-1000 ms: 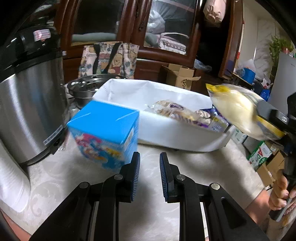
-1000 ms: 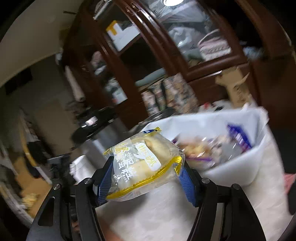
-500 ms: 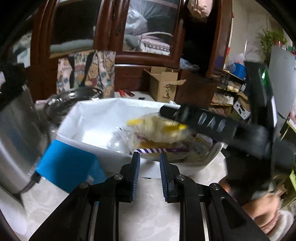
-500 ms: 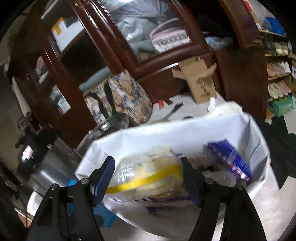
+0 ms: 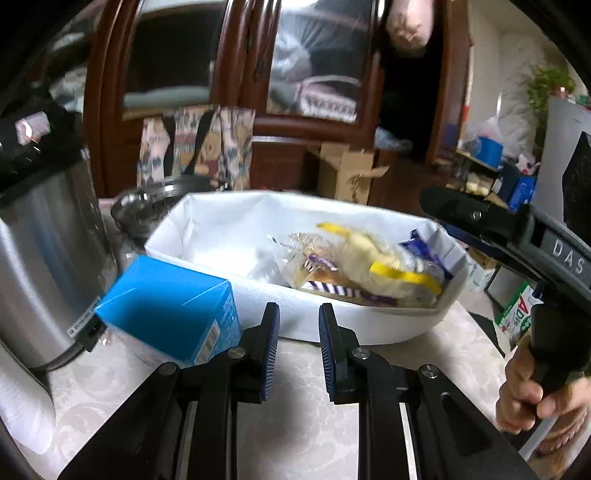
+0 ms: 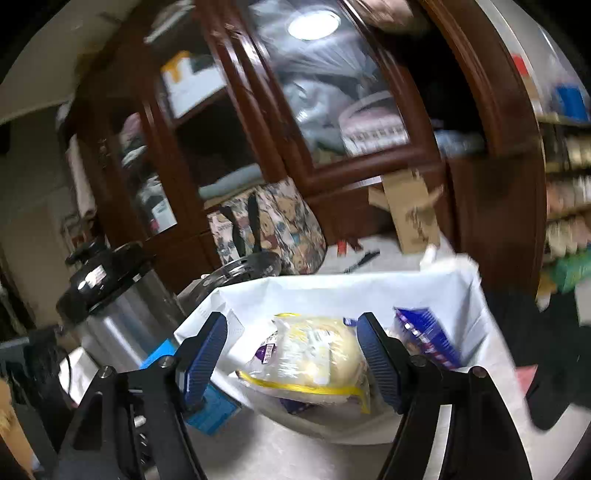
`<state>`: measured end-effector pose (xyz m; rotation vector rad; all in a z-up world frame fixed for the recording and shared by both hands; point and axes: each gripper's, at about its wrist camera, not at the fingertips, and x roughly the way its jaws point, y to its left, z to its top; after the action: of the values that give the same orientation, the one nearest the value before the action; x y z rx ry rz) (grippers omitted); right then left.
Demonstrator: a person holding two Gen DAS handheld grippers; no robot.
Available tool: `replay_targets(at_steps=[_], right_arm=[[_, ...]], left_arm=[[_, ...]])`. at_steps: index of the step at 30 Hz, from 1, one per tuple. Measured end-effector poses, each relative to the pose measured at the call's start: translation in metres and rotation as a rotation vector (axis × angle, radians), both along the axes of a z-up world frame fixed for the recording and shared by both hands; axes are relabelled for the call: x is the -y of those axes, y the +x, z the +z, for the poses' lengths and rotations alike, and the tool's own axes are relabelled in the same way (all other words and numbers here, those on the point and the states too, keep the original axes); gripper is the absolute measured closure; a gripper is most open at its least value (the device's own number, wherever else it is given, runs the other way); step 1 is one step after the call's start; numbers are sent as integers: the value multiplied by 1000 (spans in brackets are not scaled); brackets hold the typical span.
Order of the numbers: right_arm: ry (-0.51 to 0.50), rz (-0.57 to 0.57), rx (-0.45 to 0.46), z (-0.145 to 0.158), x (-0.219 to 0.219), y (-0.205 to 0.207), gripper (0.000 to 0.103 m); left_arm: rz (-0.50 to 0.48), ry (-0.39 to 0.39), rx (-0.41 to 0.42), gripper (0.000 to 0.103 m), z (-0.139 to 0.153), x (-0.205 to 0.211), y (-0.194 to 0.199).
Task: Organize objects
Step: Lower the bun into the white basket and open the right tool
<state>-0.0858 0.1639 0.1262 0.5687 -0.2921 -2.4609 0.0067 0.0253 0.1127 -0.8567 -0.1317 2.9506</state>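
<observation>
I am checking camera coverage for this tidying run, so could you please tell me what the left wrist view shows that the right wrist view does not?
Only the left wrist view shows the person's hand on the right hand-held gripper's handle, the green carton on the floor, and the left hand-held gripper, jaws narrow with nothing between them.

Only the right wrist view shows the right hand-held gripper head-on, jaws open, clear of the yellow snack bag, and the ceiling lamp's reflection.

Both show the white bin, blue box, steel cooker and patterned tote.
</observation>
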Motion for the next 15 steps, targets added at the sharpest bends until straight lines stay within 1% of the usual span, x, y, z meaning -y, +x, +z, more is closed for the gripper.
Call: replay_targets(at_steps=[3, 6, 11, 15], right_arm=[[75, -12, -55, 4, 2, 17, 31], [90, 8, -71, 1, 5, 26, 31], [81, 39, -25, -7, 5, 26, 31], [117, 42, 36, -16, 12, 19, 31]], left_arm=[[-9, -1, -18, 83, 2, -2, 9], [-15, -10, -14, 83, 0, -5, 12], [-32, -20, 18, 83, -9, -8, 9], [-40, -30, 28, 83, -11, -10, 7]])
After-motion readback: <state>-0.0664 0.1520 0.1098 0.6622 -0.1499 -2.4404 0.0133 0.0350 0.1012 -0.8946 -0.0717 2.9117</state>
